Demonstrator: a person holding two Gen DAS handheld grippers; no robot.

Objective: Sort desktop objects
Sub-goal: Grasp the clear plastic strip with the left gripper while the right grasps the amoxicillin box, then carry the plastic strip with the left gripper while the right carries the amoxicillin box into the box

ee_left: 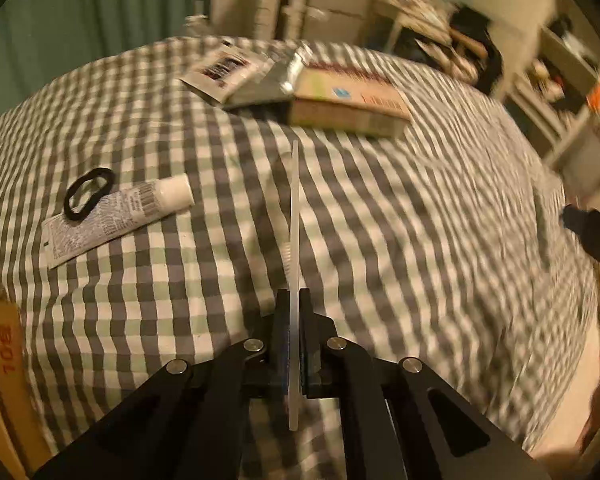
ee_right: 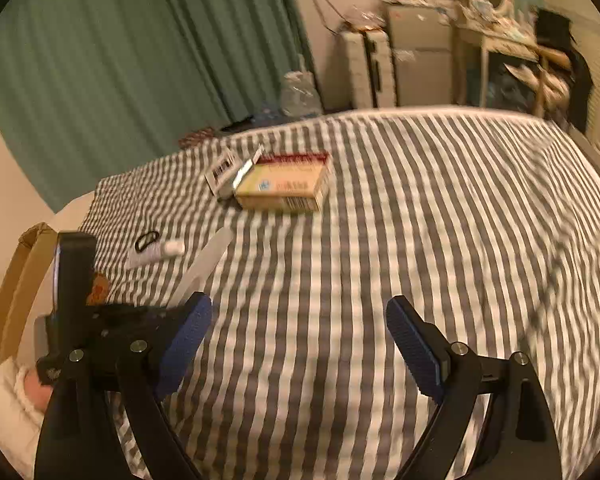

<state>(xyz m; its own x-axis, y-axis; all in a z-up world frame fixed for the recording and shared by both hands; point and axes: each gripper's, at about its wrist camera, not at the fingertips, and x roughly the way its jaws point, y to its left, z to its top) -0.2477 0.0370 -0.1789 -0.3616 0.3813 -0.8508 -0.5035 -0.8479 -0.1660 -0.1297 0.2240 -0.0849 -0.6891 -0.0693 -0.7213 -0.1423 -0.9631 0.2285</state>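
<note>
Left gripper (ee_left: 295, 320) is clamped on a white toothbrush (ee_left: 294, 216), held above the checkered tablecloth (ee_left: 420, 220); right gripper (ee_right: 298, 344) hangs apart, empty. Tube (ee_left: 116, 216) and hair tie (ee_left: 87, 194) near the left edge, box (ee_left: 348, 100) at the far edge, apparently unsorted

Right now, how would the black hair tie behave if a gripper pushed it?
The hair tie looks floppy: its loop is squashed out of round. It lies partly on the tube, so a push would probably slide it off. Lying flat, it seems unlikely to roll.

Home: curtain (ee_right: 140, 60), cluttered shelves (ee_right: 520, 60)
</note>
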